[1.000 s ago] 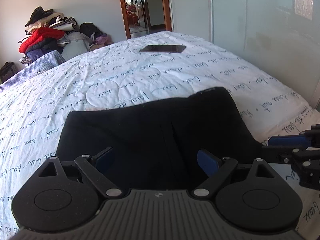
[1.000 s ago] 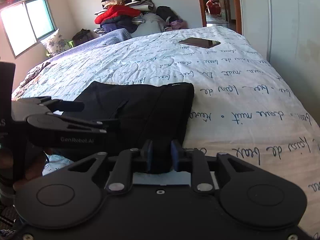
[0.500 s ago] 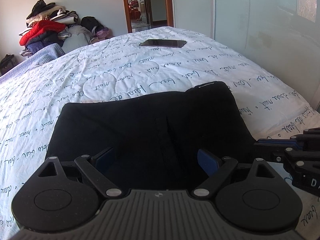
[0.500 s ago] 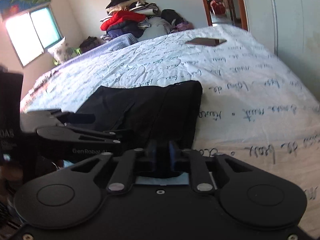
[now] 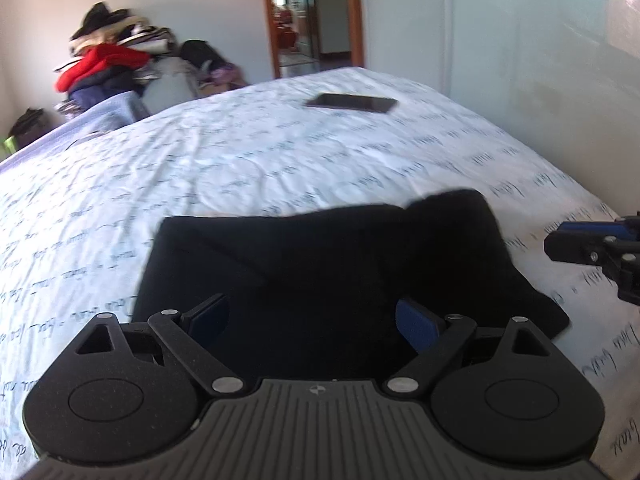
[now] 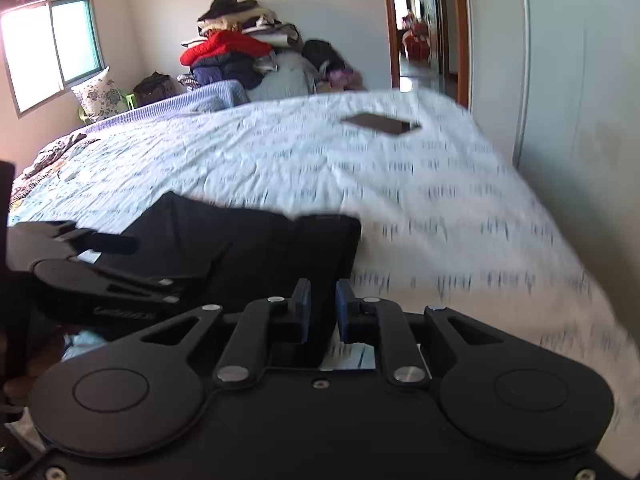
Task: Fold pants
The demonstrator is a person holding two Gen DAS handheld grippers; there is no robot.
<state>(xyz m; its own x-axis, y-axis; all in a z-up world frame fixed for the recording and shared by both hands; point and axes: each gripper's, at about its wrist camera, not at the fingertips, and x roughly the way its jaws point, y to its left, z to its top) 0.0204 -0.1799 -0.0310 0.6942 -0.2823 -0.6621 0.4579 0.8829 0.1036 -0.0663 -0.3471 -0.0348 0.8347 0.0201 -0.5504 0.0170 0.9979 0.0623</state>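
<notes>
The black pants (image 5: pixel 328 264) lie folded in a flat block on the white quilt with blue script, near its front edge; they also show in the right wrist view (image 6: pixel 248 256). My left gripper (image 5: pixel 316 320) is open, its blue pads wide apart above the near edge of the pants, holding nothing. My right gripper (image 6: pixel 322 308) has its pads close together around a fold of the pants' near right corner. It shows from the side in the left wrist view (image 5: pixel 592 246), right of the pants. The left gripper shows at the left of the right wrist view (image 6: pixel 100 280).
A dark phone (image 5: pixel 352 103) lies on the far part of the bed (image 5: pixel 240 160). A pile of clothes (image 5: pixel 108 68) stands against the far wall beside an open doorway (image 5: pixel 312 16). A wardrobe wall (image 5: pixel 520 60) runs along the bed's right side. A window (image 6: pixel 52 48) is at left.
Both grippers have lifted and pulled back a little, with blur in both views. The right gripper stays shut on the pants' corner; the left stays open.
</notes>
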